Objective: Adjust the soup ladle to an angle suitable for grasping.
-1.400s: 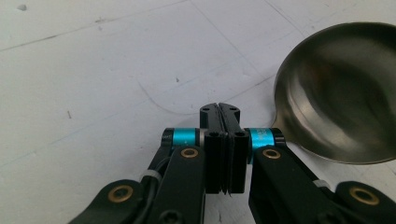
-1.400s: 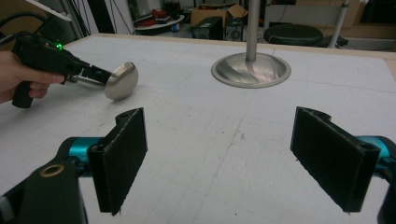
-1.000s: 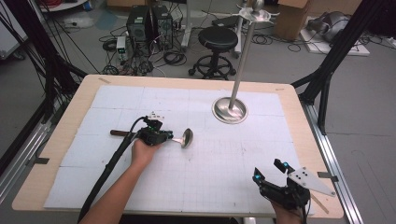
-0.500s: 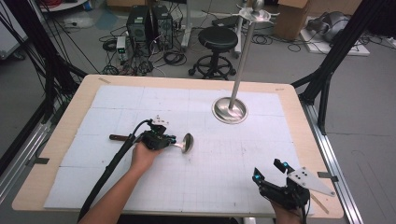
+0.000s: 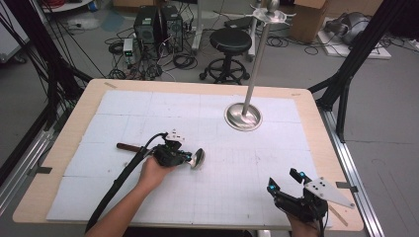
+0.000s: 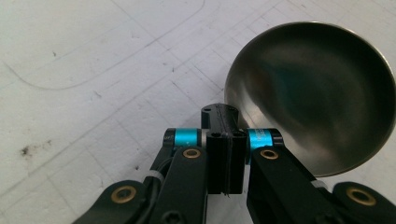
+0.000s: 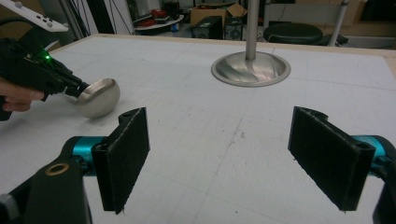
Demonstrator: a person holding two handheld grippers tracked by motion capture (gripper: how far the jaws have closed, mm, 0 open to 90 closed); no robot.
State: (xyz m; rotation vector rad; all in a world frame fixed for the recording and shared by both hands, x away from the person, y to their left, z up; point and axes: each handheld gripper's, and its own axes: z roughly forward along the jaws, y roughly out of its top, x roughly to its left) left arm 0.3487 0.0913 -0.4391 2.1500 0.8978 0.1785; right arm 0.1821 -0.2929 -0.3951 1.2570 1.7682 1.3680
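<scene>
Ladle [image 5: 197,158]: clamped at its neck in the left gripper [image 5: 184,157], bowl now dragged slightly leftward across the table [image 5: 123,108] mat, repositioning apparently under way; right gripper [image 5: 285,183] wide, idle at near edge.

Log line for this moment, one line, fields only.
left gripper: shut on ladle neck, bowl at mat | right gripper: open, idle near table front edge | stand: upright, far side
</scene>
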